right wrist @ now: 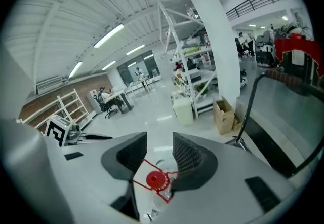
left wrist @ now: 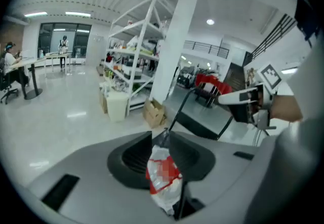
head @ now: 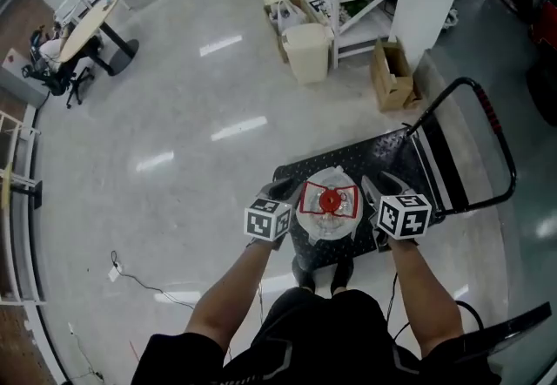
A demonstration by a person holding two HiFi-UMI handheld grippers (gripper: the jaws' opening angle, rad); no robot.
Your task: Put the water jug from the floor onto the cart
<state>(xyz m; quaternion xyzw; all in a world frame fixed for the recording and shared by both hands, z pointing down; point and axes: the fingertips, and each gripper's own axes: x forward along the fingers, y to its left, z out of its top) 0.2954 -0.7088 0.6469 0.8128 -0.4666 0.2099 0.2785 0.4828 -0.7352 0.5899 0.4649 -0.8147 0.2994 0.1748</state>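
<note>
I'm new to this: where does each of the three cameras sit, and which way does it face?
Head view: on the person's head, looking down at the clear water jug with a red cap on the black cart; both forearms, left gripper and right gripper show.
Left gripper view: on the left gripper, looking along its open jaws; the right gripper shows.
Right gripper view: on the right gripper, likewise; the left gripper shows.
Both gripper views share the jug and white metal shelves.

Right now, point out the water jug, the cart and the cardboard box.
water jug (head: 330, 200): head view, on its red cap.
cart (head: 365, 157): head view, on its bare black deck.
cardboard box (head: 388, 83): head view, on its brown side.
</note>
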